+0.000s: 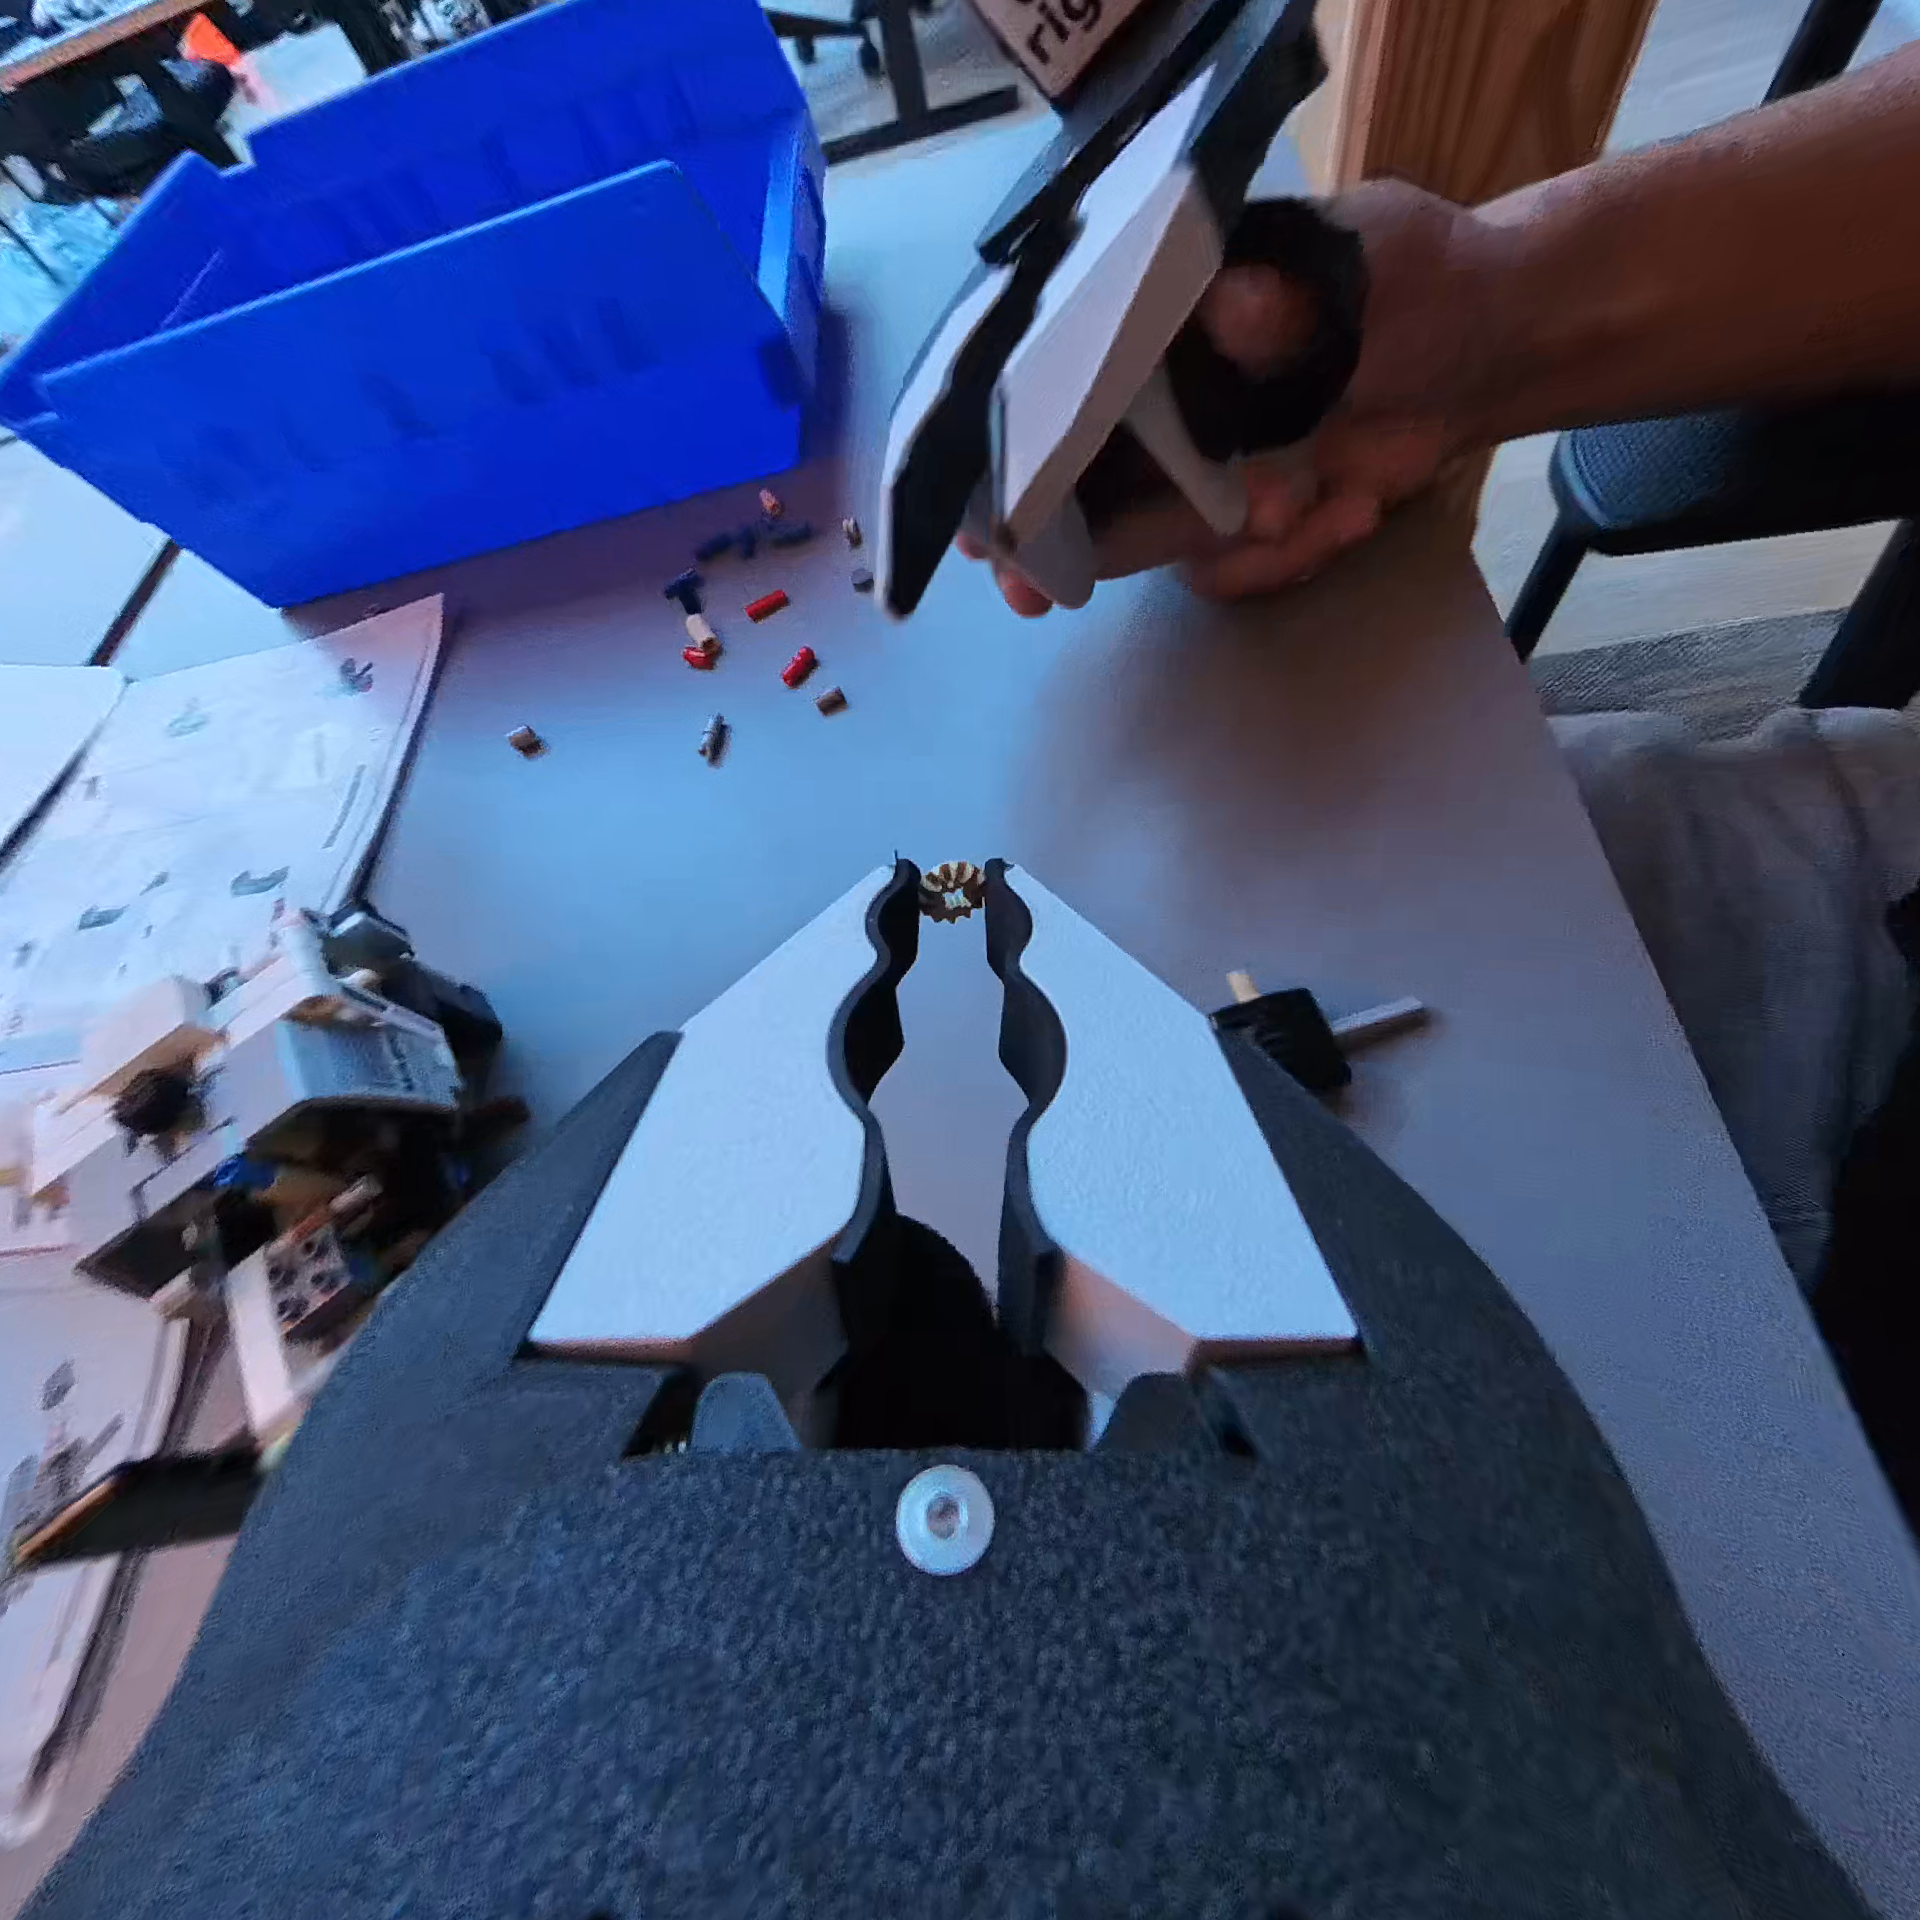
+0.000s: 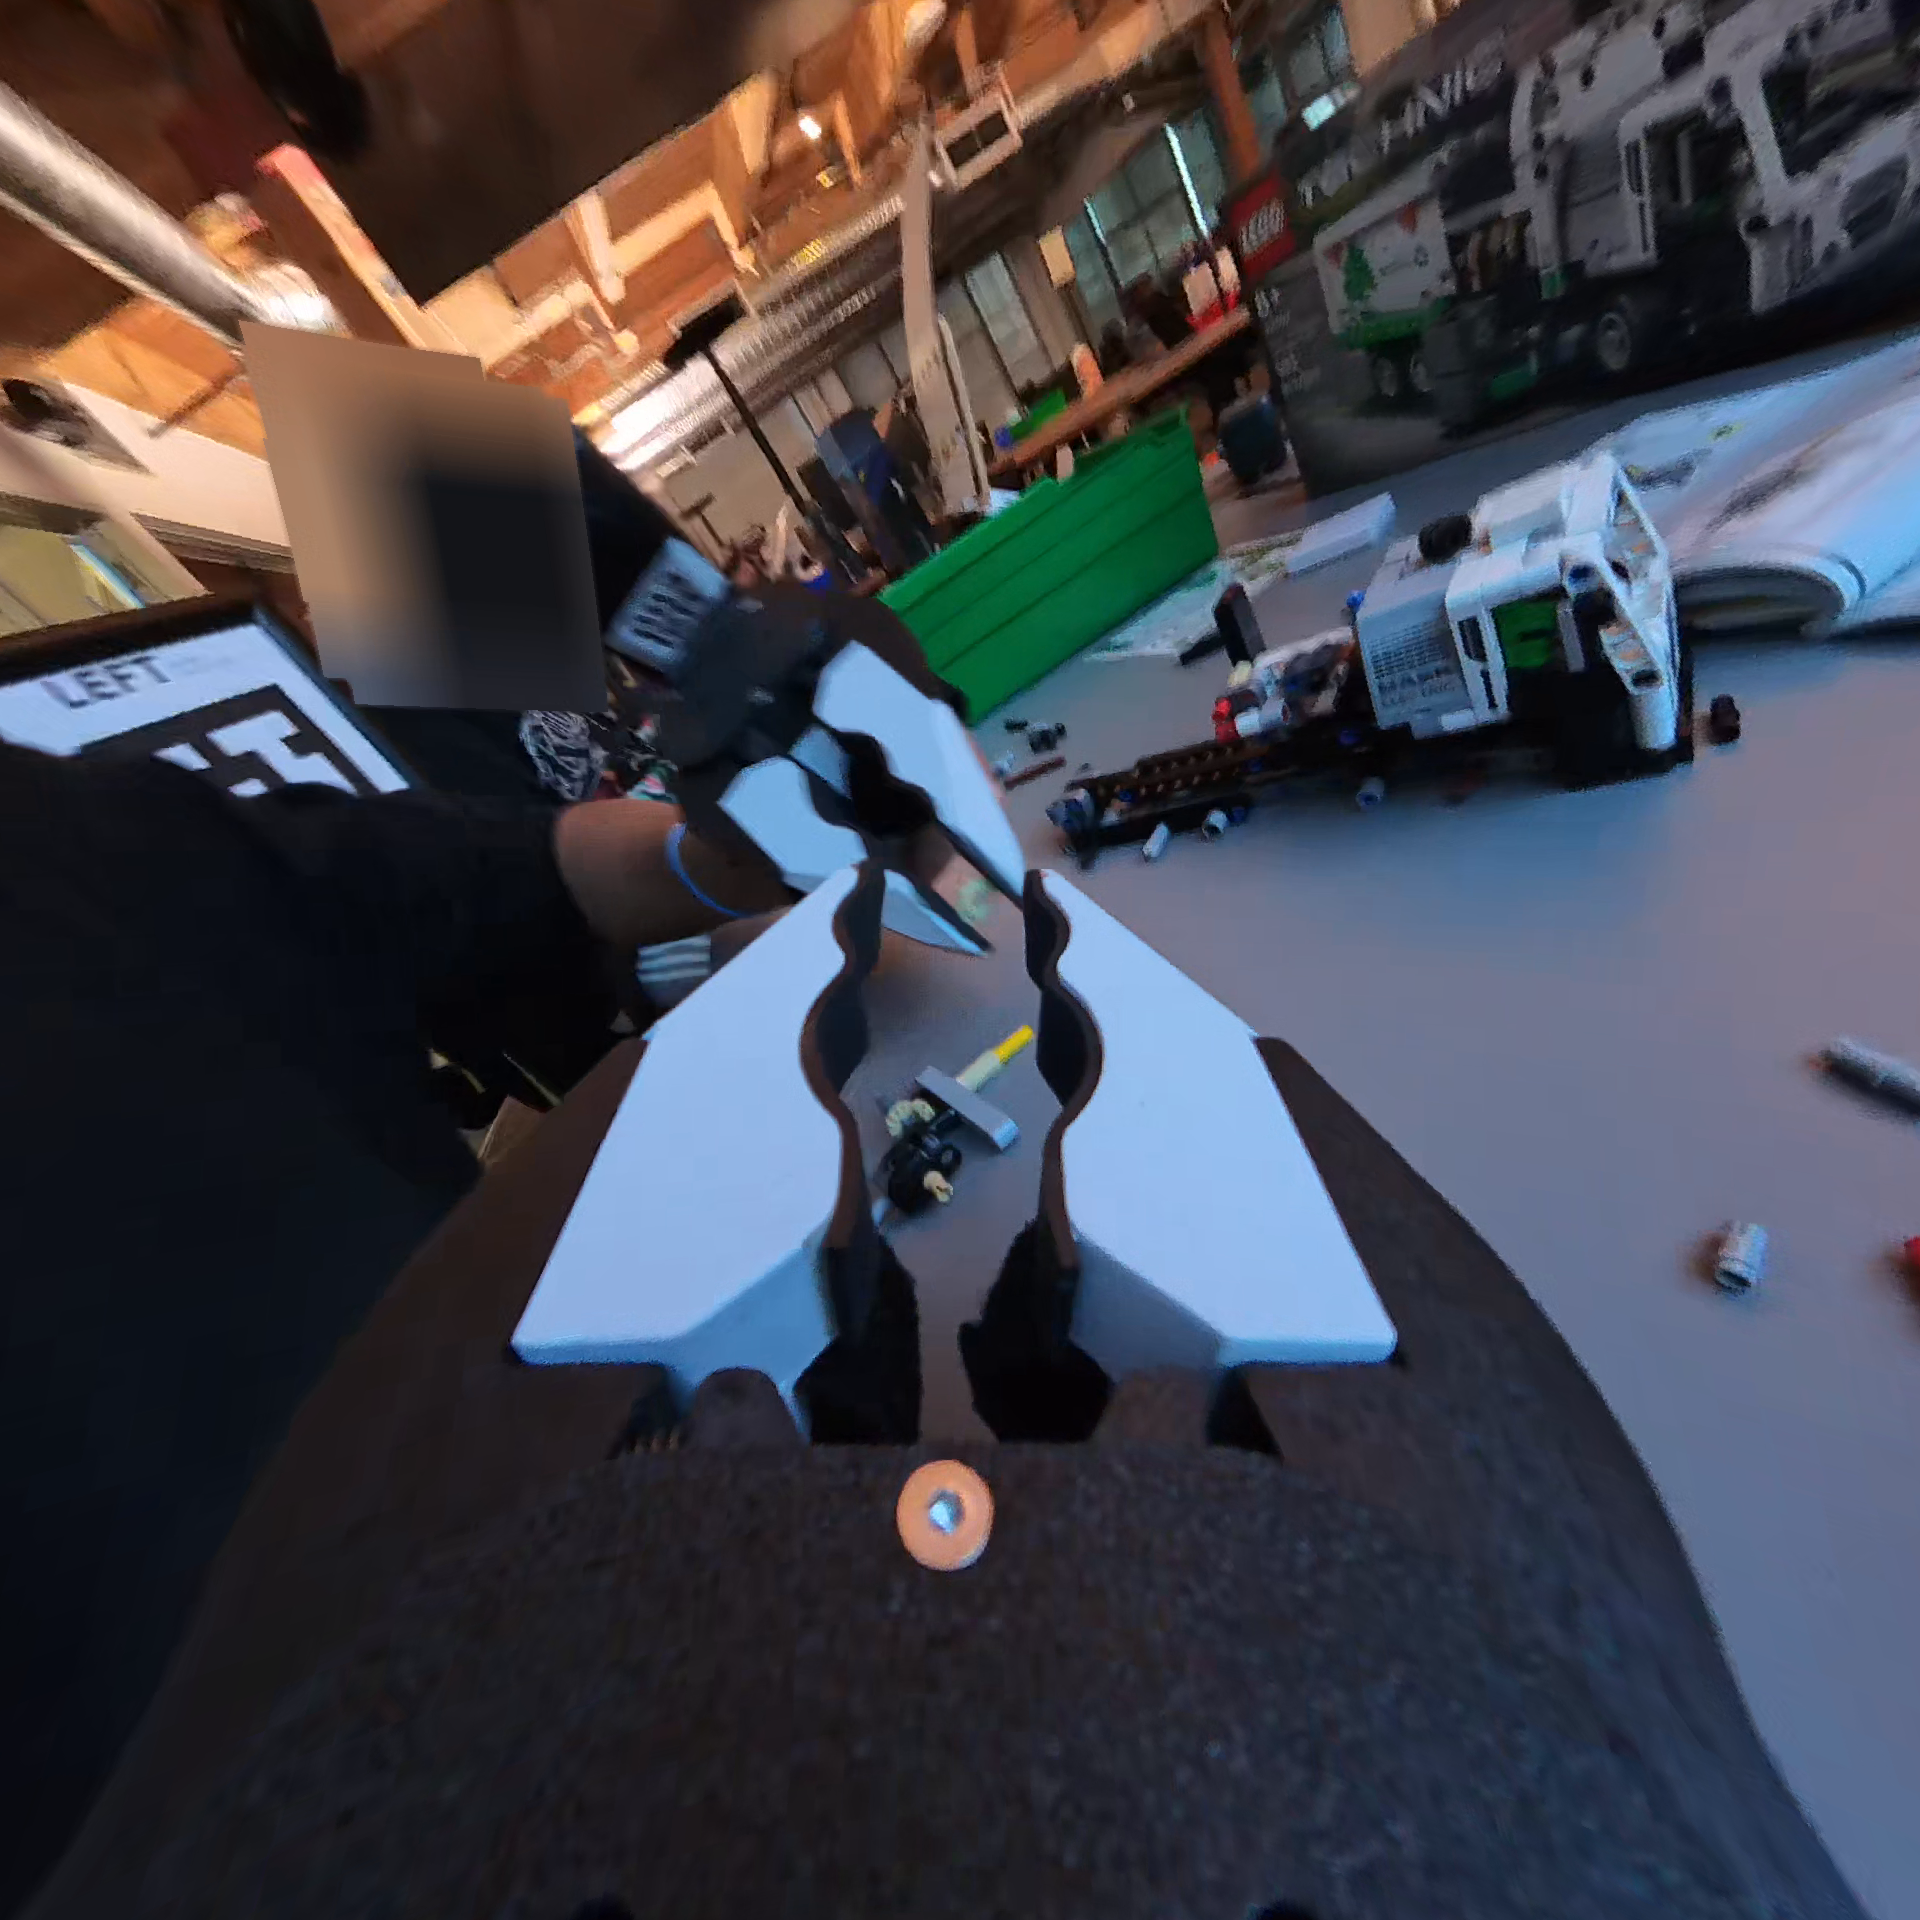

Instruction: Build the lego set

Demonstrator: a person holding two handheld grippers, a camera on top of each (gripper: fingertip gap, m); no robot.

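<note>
My left gripper is shut on a small tan gear, held just above the grey table. My right gripper is open and empty above the table. Between its fingers, on the table, lies a small sub-assembly: a black connector with a tan gear, a grey axle and a yellow pin. The same sub-assembly shows in the left wrist view, right of my left fingers. The right gripper hangs over the loose parts in the left wrist view. The left gripper shows just beyond my right fingertips.
A blue bin stands at the back left, with red, tan and dark pins scattered in front. An open instruction booklet and the half-built white truck lie nearby. A green bin, the set's box and loose parts are around. The grippers' ends are close to 5 cm from one another.
</note>
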